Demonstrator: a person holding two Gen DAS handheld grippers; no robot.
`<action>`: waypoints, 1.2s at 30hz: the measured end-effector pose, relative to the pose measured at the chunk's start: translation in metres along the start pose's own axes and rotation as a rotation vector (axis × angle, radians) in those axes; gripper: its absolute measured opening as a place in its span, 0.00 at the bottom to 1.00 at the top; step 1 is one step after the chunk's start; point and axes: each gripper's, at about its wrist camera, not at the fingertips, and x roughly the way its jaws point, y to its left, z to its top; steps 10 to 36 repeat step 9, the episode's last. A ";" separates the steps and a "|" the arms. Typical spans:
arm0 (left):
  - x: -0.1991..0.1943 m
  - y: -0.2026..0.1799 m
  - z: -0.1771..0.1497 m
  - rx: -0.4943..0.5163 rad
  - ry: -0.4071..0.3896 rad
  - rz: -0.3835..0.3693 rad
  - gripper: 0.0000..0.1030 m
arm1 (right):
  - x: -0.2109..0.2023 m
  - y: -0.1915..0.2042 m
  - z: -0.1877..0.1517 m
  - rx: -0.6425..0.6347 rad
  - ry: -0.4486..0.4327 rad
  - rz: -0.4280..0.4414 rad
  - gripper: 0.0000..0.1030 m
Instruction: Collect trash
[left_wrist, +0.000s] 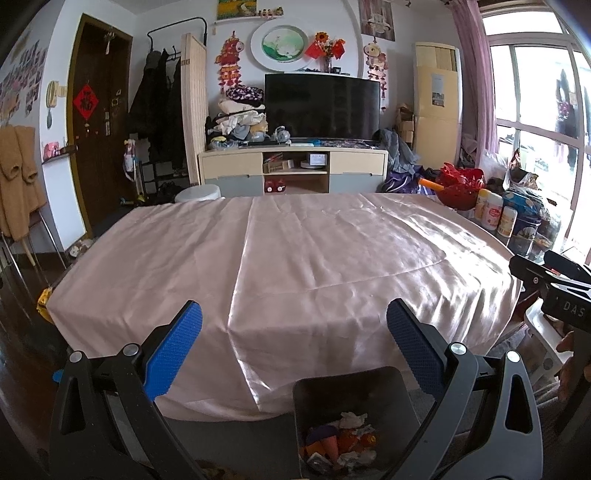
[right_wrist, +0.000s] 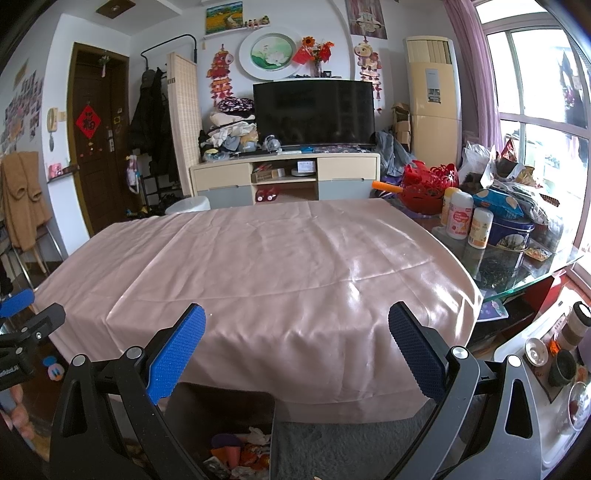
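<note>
At the right edge of the left wrist view, "DAS" reads on the right hand-held gripper (right_wrist: 297, 345) body. Both the left hand-held gripper (left_wrist: 294, 343) and the right one gape wide, blue pads holding nothing, above the pink-clothed desk (left_wrist: 295, 251). Low in the frame sits the dark bin (left_wrist: 351, 398), trash (left_wrist: 340, 443) piled inside.

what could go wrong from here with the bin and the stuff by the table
1. The bin stands right below both open grippers, left and right; a careless lowering might knock it and spill the wrappers inside.
2. The pink cloth hangs over the table edge just above the bin, so a finger might snag and drag it.
3. White bottles stand on the glass tabletop to the right; a wide swing could topple them.
</note>
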 end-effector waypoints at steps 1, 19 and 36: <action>0.000 0.001 0.000 -0.006 0.004 -0.003 0.92 | 0.001 0.000 -0.002 0.001 0.001 0.000 0.97; -0.001 -0.001 0.001 0.001 0.007 0.016 0.92 | 0.001 0.000 -0.003 0.000 0.001 -0.001 0.97; -0.001 -0.001 0.001 0.001 0.007 0.016 0.92 | 0.001 0.000 -0.003 0.000 0.001 -0.001 0.97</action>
